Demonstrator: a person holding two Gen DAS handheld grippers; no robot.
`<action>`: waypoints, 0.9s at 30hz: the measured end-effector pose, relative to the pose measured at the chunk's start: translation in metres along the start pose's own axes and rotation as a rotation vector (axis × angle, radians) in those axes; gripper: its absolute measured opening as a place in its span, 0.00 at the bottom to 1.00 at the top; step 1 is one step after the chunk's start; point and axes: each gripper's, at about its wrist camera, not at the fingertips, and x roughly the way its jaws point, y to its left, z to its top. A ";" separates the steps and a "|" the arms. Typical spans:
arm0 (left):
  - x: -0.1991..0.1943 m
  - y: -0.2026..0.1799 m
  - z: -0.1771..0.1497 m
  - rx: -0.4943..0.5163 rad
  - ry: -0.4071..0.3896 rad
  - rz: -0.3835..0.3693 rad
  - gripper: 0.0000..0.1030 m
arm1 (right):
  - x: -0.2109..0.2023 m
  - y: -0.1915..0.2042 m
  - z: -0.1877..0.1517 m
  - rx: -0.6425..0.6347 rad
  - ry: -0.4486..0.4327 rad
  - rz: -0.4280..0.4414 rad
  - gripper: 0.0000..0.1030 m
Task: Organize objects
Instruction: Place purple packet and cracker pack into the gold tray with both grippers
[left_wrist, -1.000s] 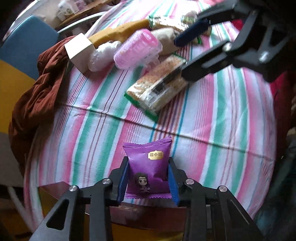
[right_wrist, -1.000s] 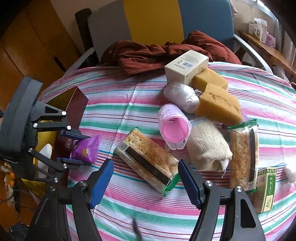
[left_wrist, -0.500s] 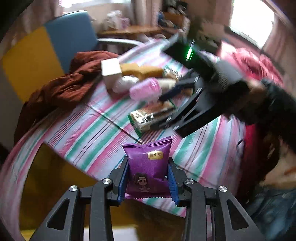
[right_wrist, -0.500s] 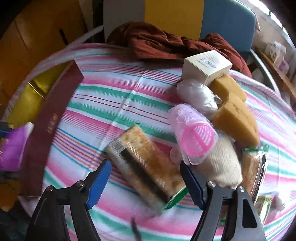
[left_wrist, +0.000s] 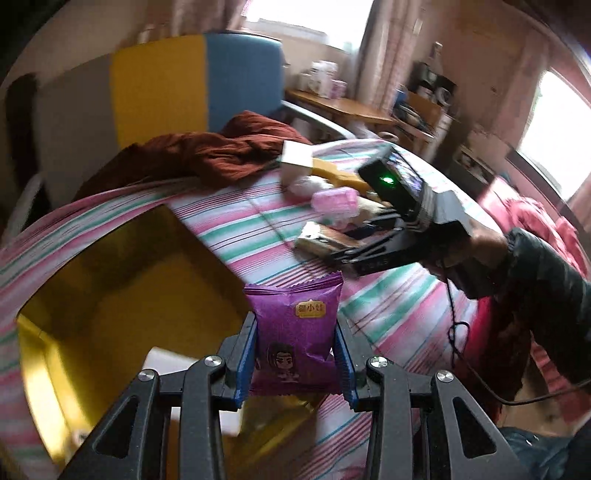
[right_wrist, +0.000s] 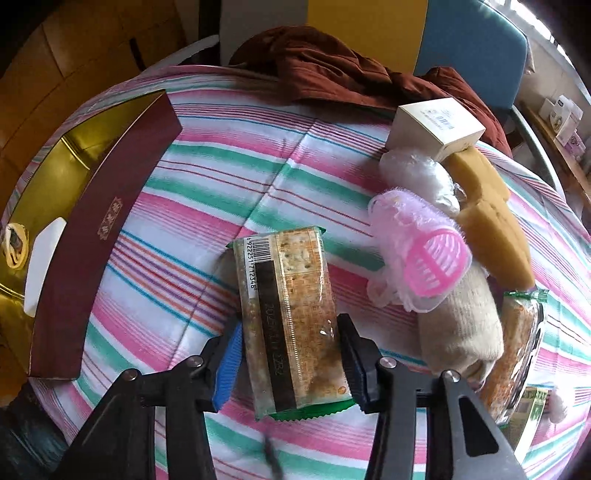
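My left gripper (left_wrist: 293, 354) is shut on a purple snack packet (left_wrist: 295, 328) and holds it above the open gold-lined box (left_wrist: 110, 280) at the table's left edge. My right gripper (right_wrist: 288, 354) has its blue fingers on both sides of a cracker pack (right_wrist: 291, 314) that lies on the striped tablecloth (right_wrist: 221, 177); I cannot tell whether the pads press it. The right gripper also shows in the left wrist view (left_wrist: 373, 243), low over the cracker pack (left_wrist: 325, 240). The box has a maroon outer wall (right_wrist: 99, 240).
A pink hair roller (right_wrist: 421, 251), a beige knit item (right_wrist: 461, 325), yellow sponges (right_wrist: 491, 214), a white carton (right_wrist: 436, 125), a plastic-wrapped bundle (right_wrist: 417, 177) and a second cracker pack (right_wrist: 517, 347) lie at the right. A brown cloth (right_wrist: 343, 70) hangs off a chair behind.
My left gripper has carried the purple packet from over the tablecloth to above the gold box. My right gripper has come down around the cracker pack and its fingers have narrowed.
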 end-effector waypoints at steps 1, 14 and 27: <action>-0.003 0.004 -0.005 -0.028 -0.014 0.016 0.38 | -0.001 0.004 -0.002 -0.005 0.001 0.004 0.47; -0.064 0.085 -0.057 -0.361 -0.144 0.229 0.38 | -0.064 0.051 0.008 0.113 -0.177 0.187 0.47; -0.076 0.152 -0.060 -0.475 -0.176 0.419 0.41 | -0.074 0.177 0.074 0.105 -0.224 0.316 0.48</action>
